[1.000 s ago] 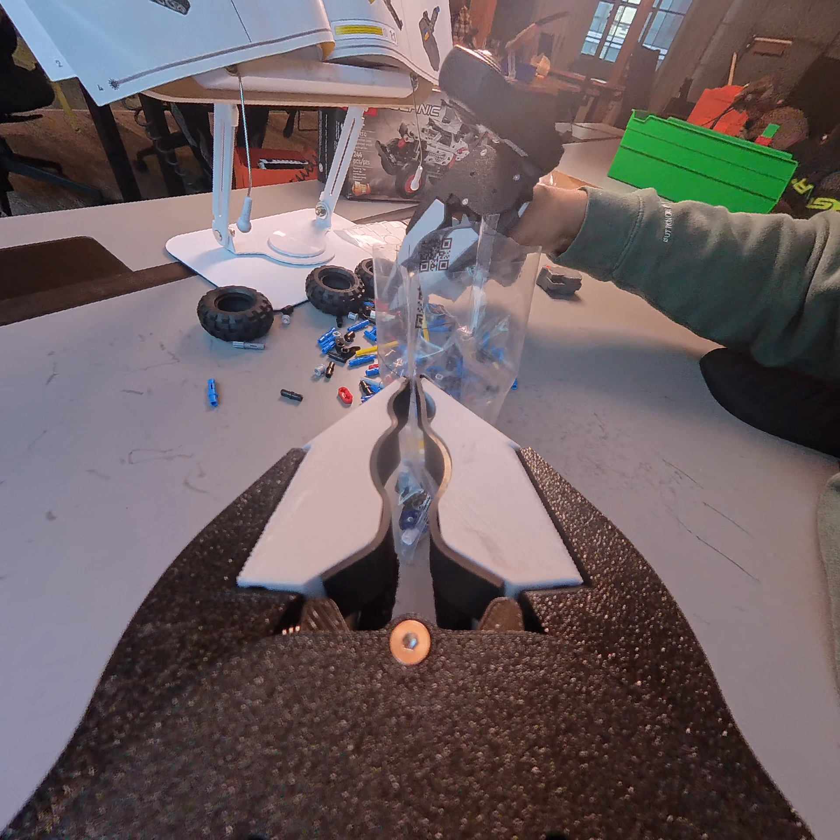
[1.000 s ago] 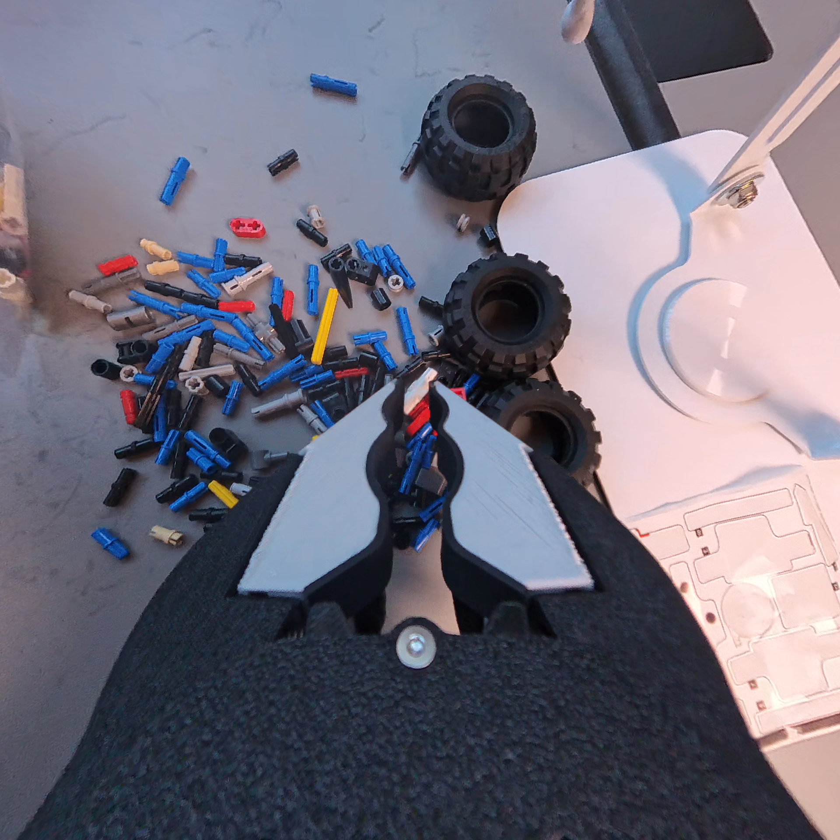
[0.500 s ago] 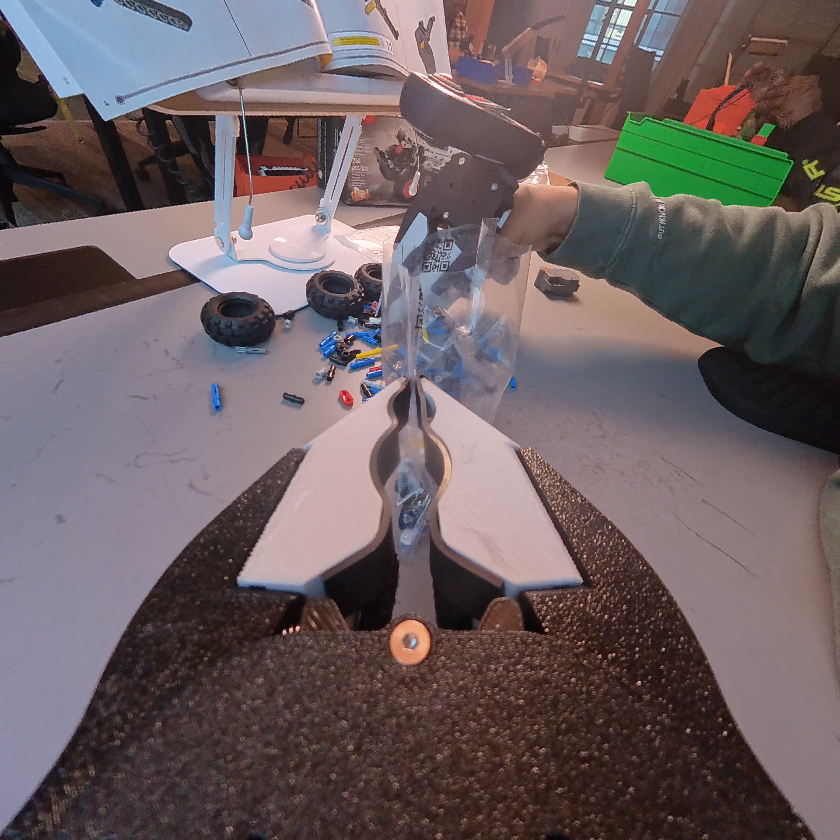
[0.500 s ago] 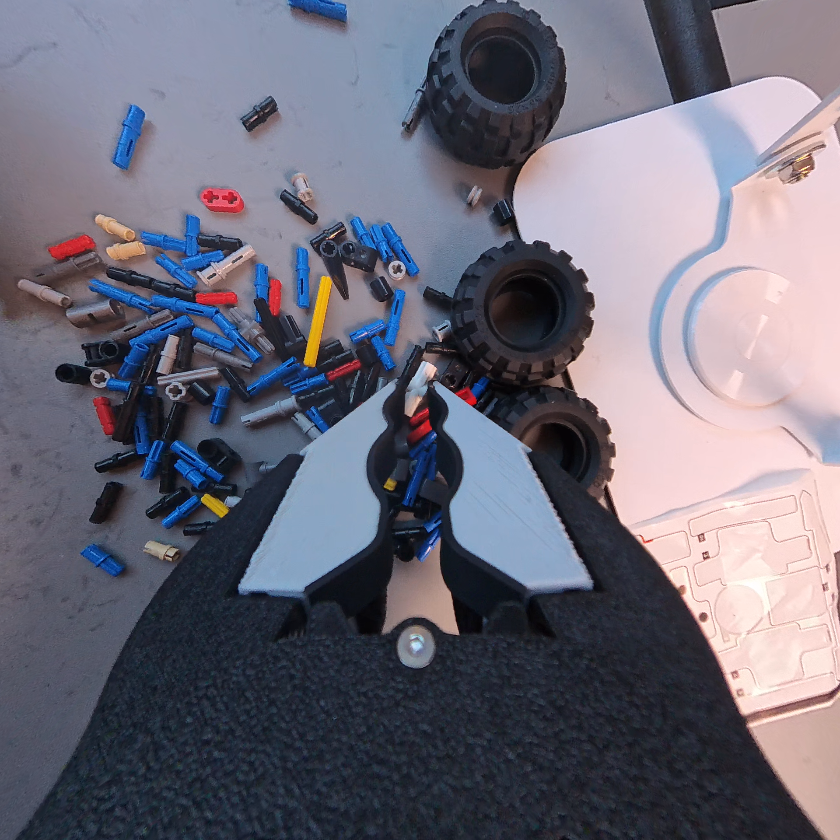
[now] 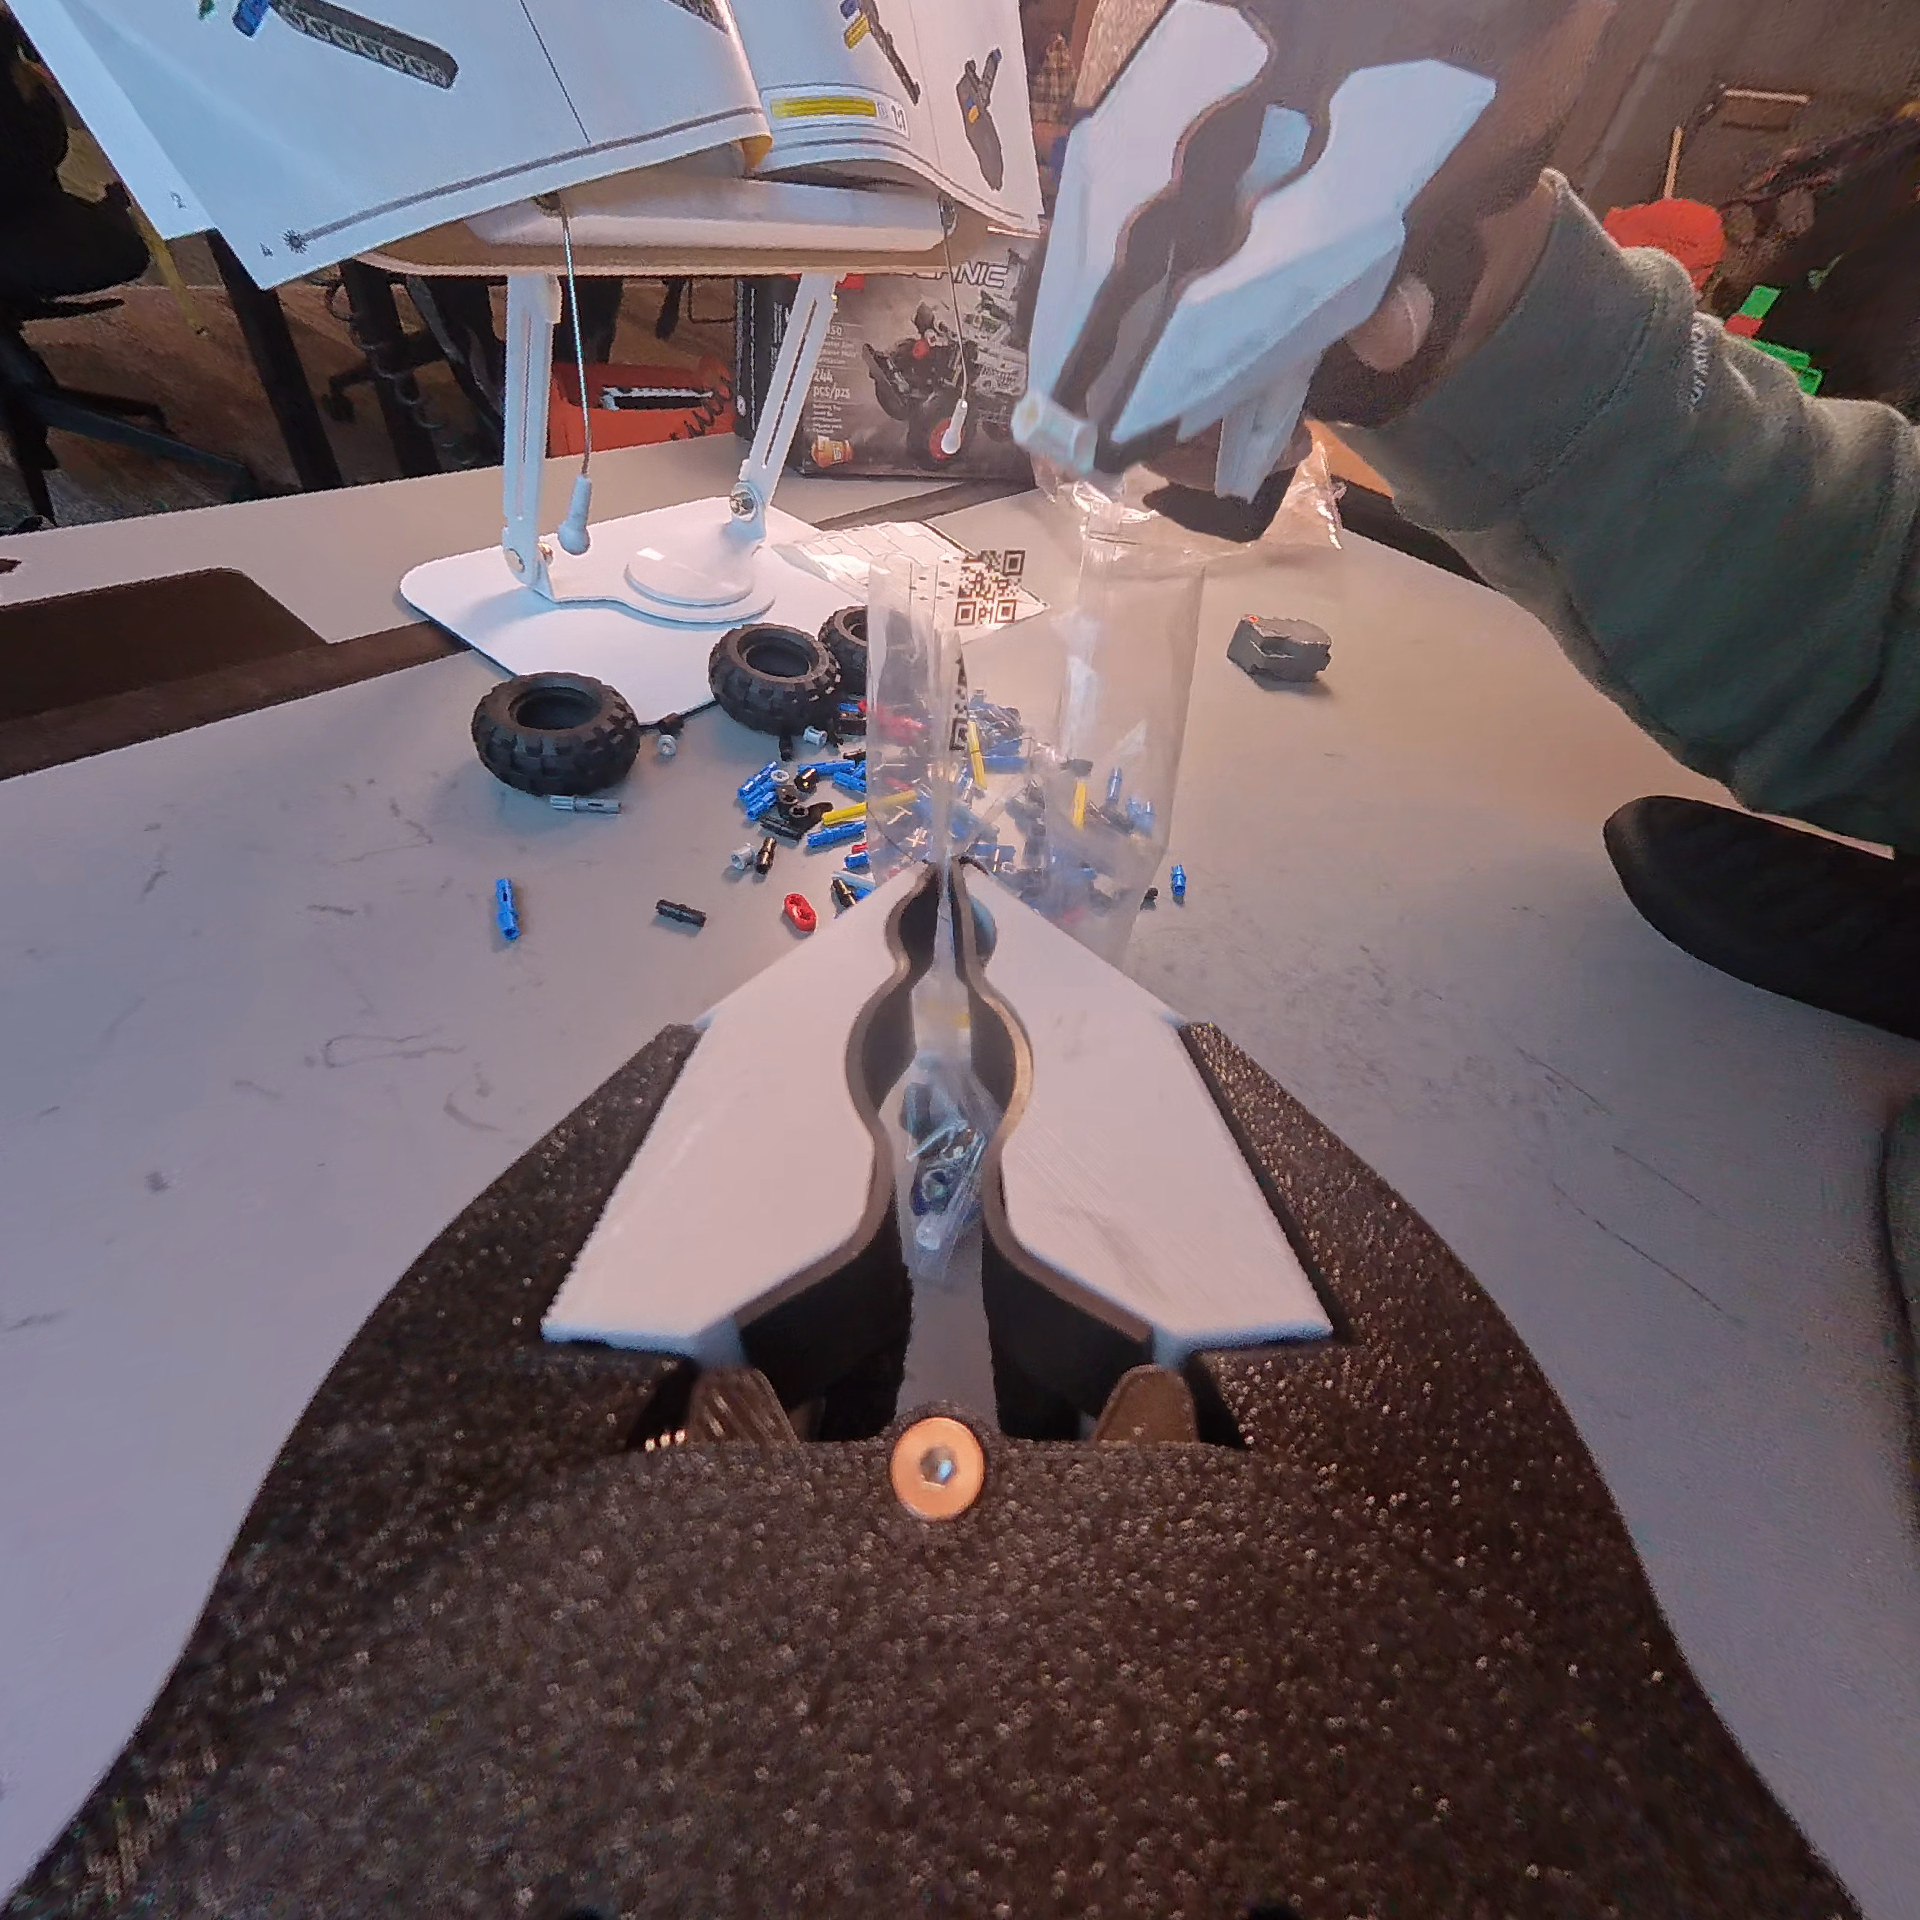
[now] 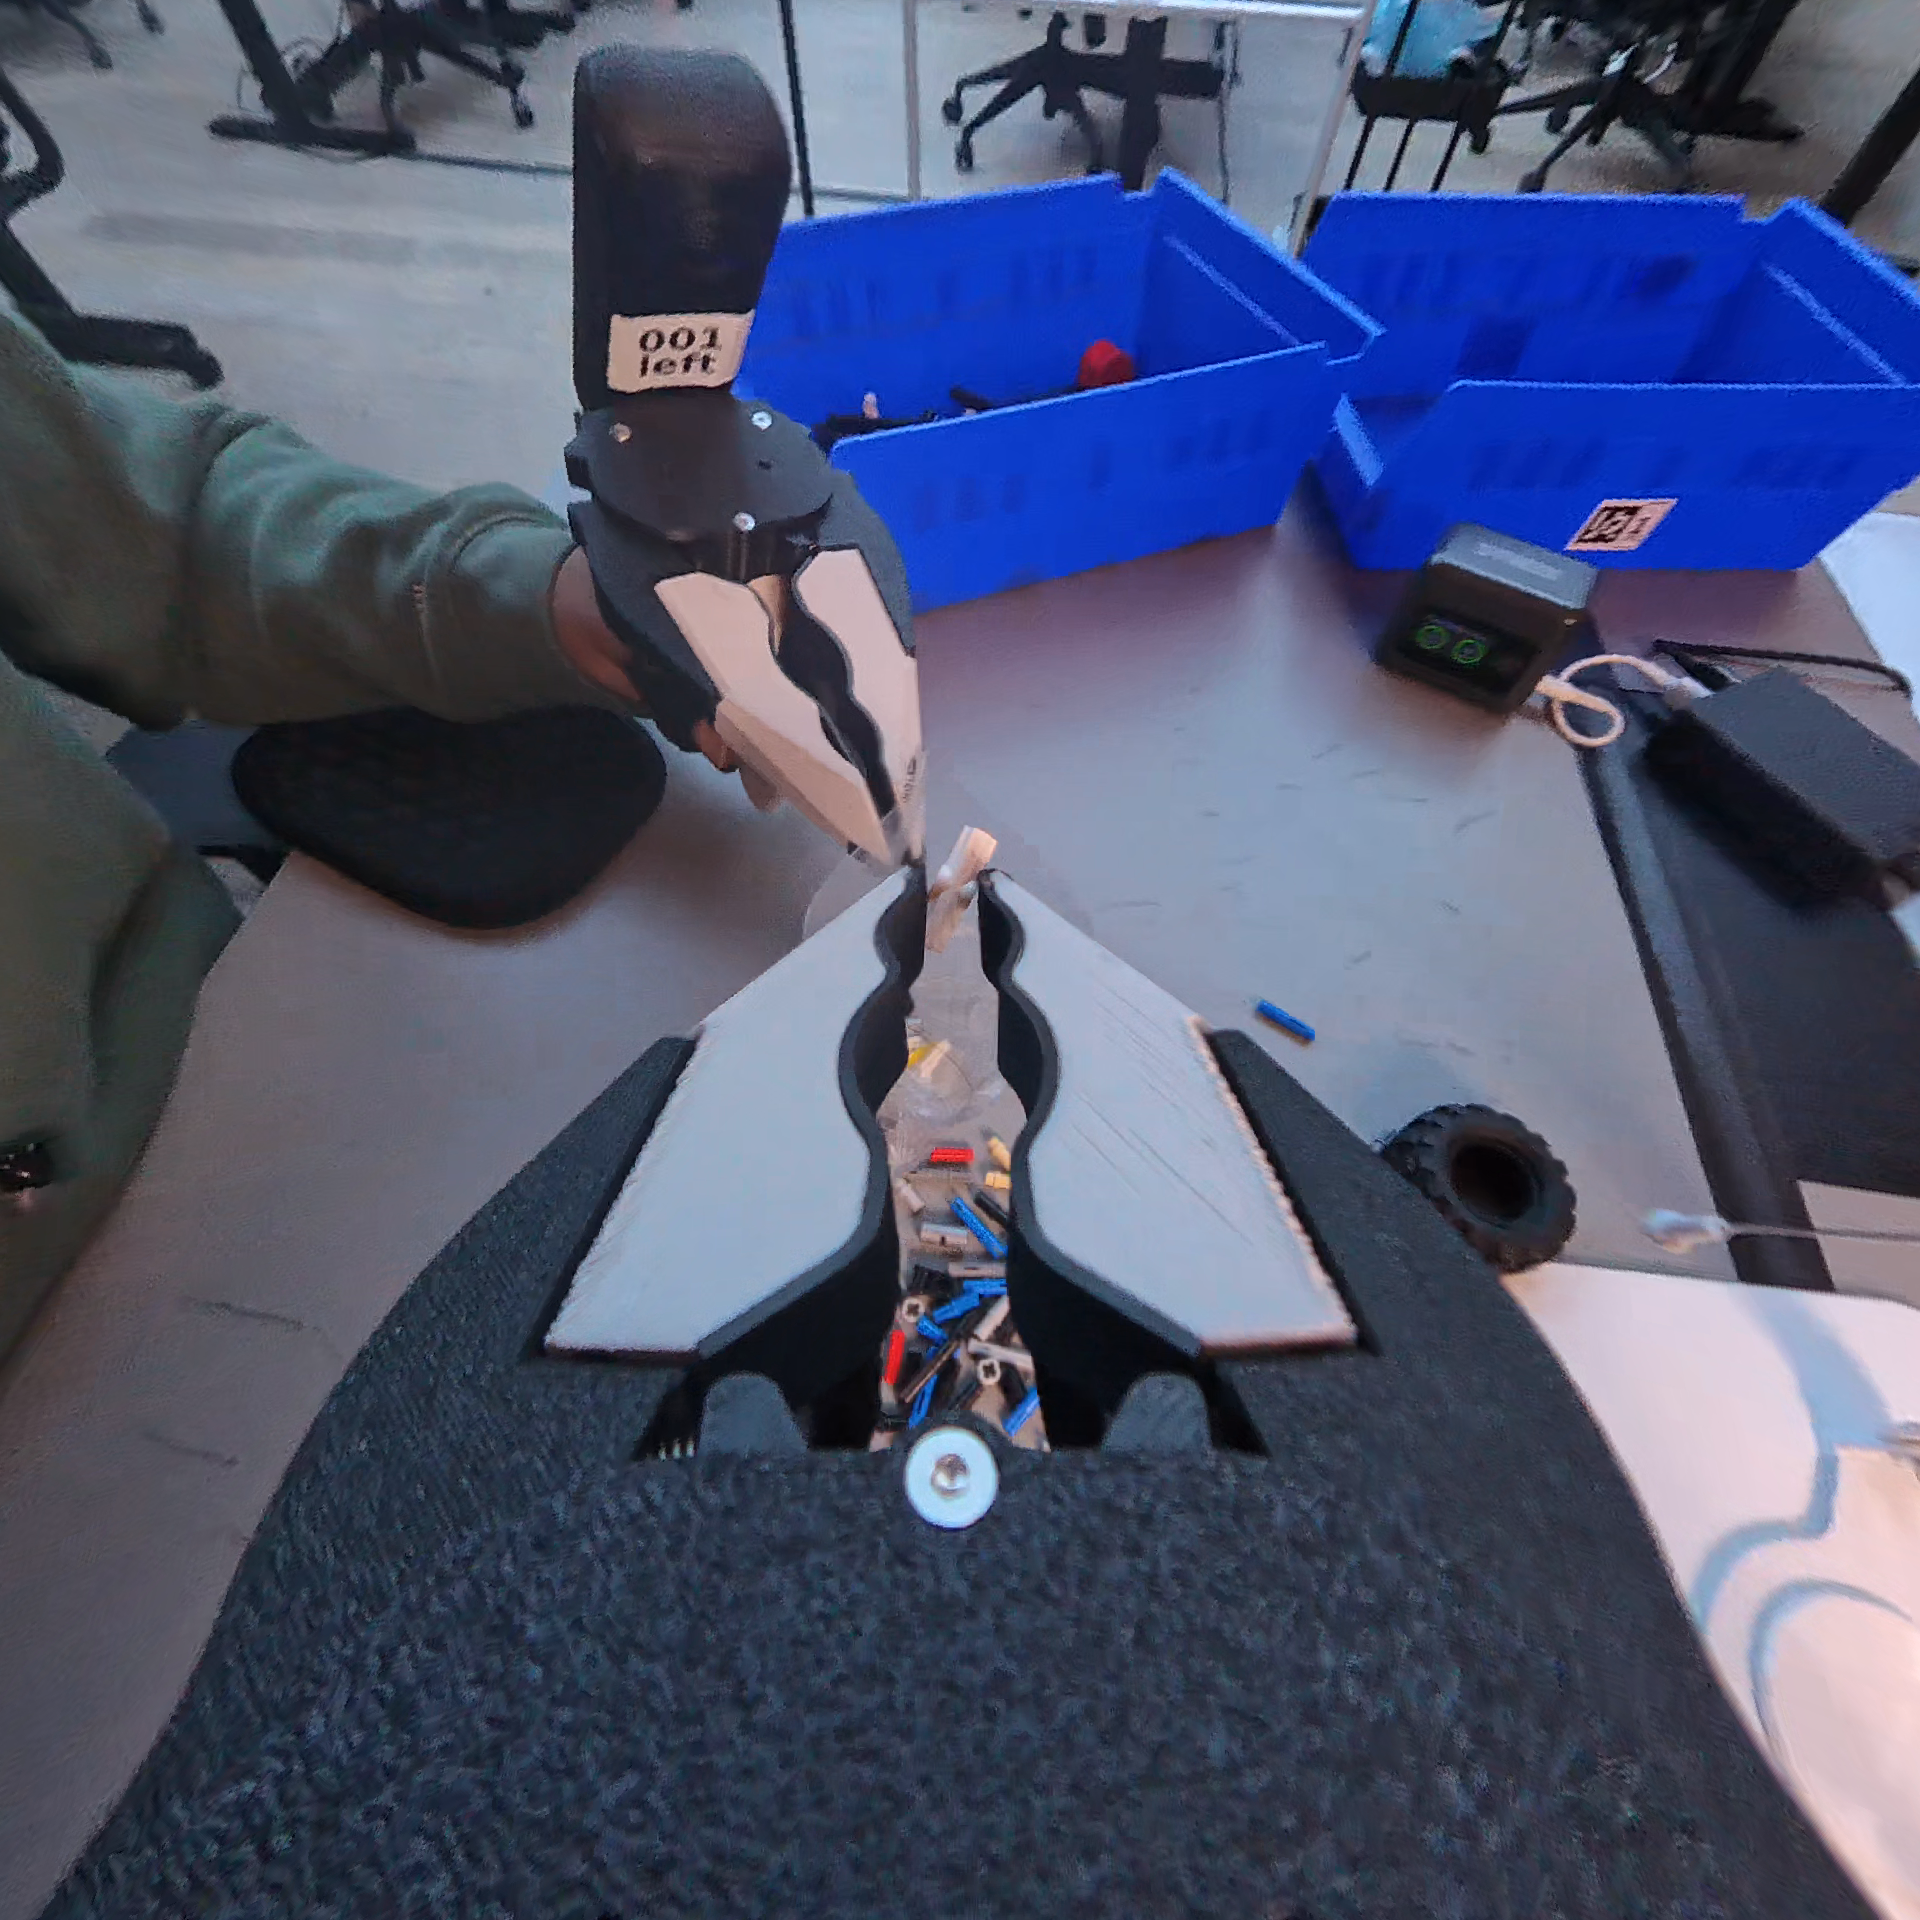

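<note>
My left gripper (image 5: 940, 878) is shut on the lower part of a clear plastic bag (image 5: 1122, 707) that stands upright with small pieces inside. My right gripper (image 5: 1070, 436) hangs just above the bag's open top, shut on a small pale piece (image 5: 1055, 426). In the right wrist view that piece (image 6: 958, 868) sits between my right gripper's (image 6: 951, 883) tips, close to my left gripper (image 6: 899, 847). A pile of small blue, black, red and yellow pieces (image 5: 810, 810) lies on the table behind the bag.
Black tyres (image 5: 556, 732) (image 5: 774, 675) lie by a white stand base (image 5: 582, 613) holding an open booklet (image 5: 416, 125). Two blue bins (image 6: 1039, 343) (image 6: 1621, 416), a small black device (image 6: 1486, 613), a black adapter (image 6: 1787, 758) and another tyre (image 6: 1481, 1184) sit across the table. Across from one pair of fingers to the other is roughly 8 cm.
My right gripper has lifted off the pile with the pale piece and swung up over the bag's top. My left gripper has kept hold of the bag, hardly moving.
</note>
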Action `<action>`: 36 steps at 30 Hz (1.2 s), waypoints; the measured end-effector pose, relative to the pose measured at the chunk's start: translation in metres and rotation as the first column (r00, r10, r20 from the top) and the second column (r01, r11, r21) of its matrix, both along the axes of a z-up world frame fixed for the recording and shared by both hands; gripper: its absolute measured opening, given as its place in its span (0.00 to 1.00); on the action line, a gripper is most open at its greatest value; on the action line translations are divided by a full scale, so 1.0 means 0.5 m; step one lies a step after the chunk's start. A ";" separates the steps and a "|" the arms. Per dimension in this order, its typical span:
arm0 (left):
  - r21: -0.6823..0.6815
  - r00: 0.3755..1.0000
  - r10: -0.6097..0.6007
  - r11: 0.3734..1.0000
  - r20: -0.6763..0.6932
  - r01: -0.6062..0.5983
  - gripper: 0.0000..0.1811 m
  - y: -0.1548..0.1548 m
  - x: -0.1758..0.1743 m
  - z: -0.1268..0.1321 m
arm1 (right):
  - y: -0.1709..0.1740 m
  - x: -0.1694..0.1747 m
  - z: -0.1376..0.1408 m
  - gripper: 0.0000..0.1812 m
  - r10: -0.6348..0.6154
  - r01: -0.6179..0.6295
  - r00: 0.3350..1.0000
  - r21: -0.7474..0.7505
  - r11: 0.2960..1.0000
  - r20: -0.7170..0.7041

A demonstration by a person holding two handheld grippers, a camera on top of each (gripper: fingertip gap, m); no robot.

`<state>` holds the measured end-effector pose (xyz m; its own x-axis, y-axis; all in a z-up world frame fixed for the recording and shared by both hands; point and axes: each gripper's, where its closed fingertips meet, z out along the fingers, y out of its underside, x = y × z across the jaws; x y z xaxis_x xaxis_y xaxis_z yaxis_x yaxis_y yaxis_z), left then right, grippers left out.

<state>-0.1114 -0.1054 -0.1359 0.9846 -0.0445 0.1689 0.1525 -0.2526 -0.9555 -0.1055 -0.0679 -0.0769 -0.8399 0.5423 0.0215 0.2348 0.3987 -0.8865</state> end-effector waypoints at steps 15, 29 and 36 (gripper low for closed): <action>0.010 1.000 0.011 1.000 0.007 -0.011 0.01 -0.005 -0.009 0.003 | 0.207 -0.068 -0.154 0.07 -0.362 0.344 0.931 0.213 0.915 0.054; 0.008 1.000 0.019 1.000 0.014 -0.019 0.01 -0.007 -0.014 0.000 | 0.174 -0.056 -0.308 0.04 -0.271 0.191 0.950 0.401 0.896 0.153; 0.011 1.000 0.015 1.000 0.014 -0.015 0.01 -0.009 -0.015 0.001 | 0.206 -0.059 -0.312 0.00 -0.313 0.220 0.940 0.460 0.860 0.136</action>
